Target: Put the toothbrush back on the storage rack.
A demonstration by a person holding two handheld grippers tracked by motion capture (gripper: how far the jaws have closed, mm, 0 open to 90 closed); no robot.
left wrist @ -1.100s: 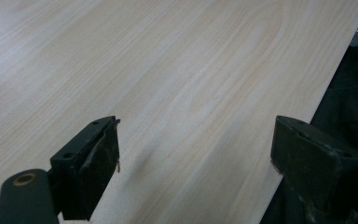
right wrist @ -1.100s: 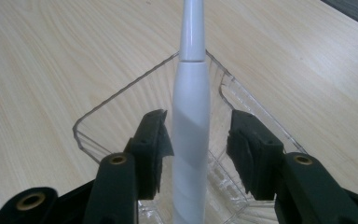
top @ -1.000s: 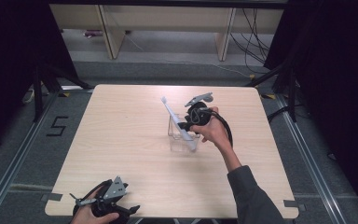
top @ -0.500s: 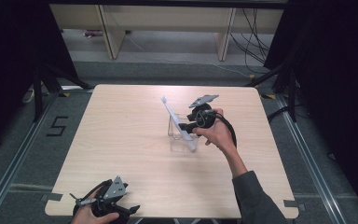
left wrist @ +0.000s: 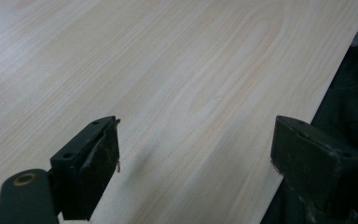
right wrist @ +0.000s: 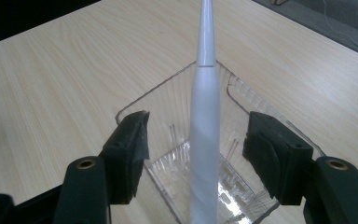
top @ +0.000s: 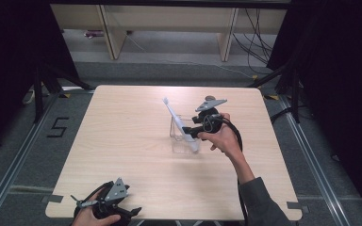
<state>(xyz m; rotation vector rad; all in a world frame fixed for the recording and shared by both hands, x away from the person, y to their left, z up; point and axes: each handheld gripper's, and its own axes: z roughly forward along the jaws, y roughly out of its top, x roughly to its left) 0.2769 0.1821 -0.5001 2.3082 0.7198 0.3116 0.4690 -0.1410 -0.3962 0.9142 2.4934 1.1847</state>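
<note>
toothbrush [right wrist: 204, 140]: head cut off by the top edge and handle foot by the bottom edge in the right gripper view | clear holder [right wrist: 223, 177]: near corner cut off below the toothbrush; base blurred by glare | left gripper [top: 104, 208]: lower part cut off by the bottom edge in the high view

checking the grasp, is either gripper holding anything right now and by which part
Nothing is held. The right gripper is open, its fingers on either side of the toothbrush handle without touching it. The left gripper is open over bare table.
</note>
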